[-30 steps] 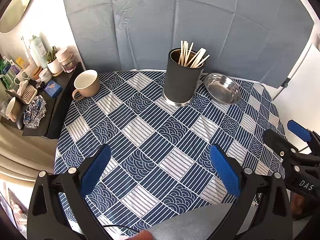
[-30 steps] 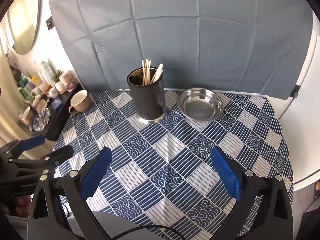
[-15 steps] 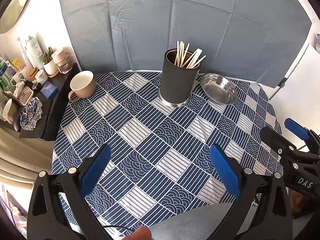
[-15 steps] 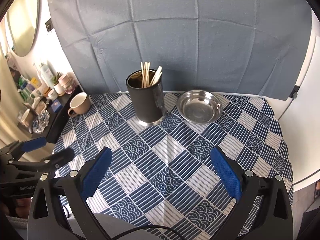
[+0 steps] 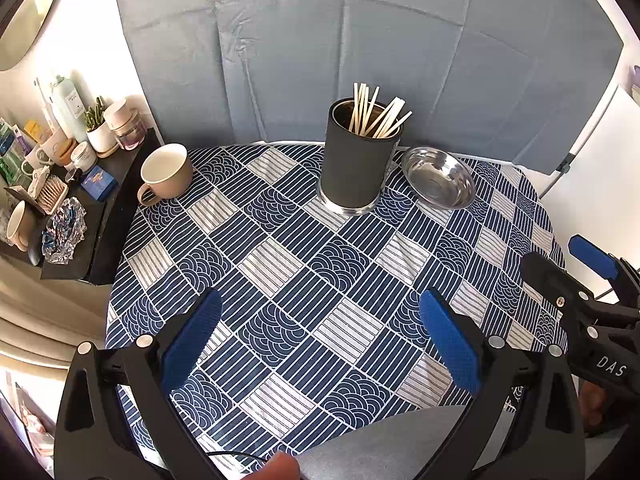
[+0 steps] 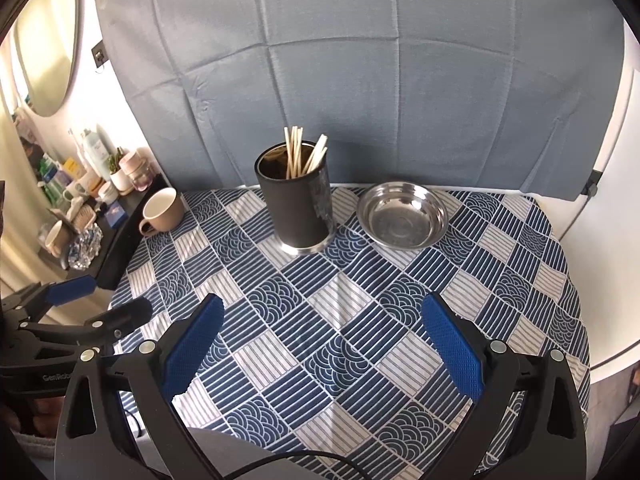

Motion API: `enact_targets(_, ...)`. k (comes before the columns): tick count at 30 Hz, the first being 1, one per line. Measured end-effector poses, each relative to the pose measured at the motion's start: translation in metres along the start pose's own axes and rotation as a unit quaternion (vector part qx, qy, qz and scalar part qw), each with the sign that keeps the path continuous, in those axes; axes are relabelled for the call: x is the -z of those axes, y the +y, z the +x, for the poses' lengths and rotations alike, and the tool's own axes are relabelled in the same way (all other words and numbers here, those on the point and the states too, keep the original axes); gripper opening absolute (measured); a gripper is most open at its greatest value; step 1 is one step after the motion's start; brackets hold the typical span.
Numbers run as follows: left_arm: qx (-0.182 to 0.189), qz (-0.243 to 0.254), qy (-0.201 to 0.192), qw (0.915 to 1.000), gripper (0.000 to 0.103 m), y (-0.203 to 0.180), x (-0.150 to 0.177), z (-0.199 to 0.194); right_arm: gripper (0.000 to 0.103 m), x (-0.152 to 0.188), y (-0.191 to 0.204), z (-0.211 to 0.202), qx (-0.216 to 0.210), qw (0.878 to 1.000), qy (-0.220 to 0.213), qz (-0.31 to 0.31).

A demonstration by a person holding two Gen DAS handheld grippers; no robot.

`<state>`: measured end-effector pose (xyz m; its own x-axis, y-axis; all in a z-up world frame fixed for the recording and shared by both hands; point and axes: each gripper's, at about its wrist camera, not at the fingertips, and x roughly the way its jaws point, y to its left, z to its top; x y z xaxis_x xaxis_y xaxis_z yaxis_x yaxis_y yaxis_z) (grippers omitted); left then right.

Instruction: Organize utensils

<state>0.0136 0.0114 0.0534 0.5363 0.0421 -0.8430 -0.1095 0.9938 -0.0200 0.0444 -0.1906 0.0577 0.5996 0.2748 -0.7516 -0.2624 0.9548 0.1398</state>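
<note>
Left gripper filled the bottom of its own view, blue pads spread wide, nothing between them, hanging over the near edge of the table with its blue-and-white patterned cloth. Right gripper sat the same in its view: jaws wide apart, empty. Each showed in the other's picture, the right one at the right edge of the left view, the left one at the lower left of the right view. Mid-table cloth lay bare. Farther back, upper centre, a dark holder stood upright with chopsticks fanned out of its top. A steel dish, empty, sat just right of the holder. A beige mug stood at the table's far left edge. Beyond it, a dark shelf crowded with small items. Grey backdrop behind all.
</note>
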Motion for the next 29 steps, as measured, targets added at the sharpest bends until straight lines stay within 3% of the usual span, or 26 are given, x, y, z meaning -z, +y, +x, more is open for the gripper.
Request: enact_targets(29,-0.009,-0.003,0.005,0.9999,0.097,0.001,0.0028,0.0003,0.095,0.0026,0.0008,0.0009,0.004,1.0,0.001,-0.002)
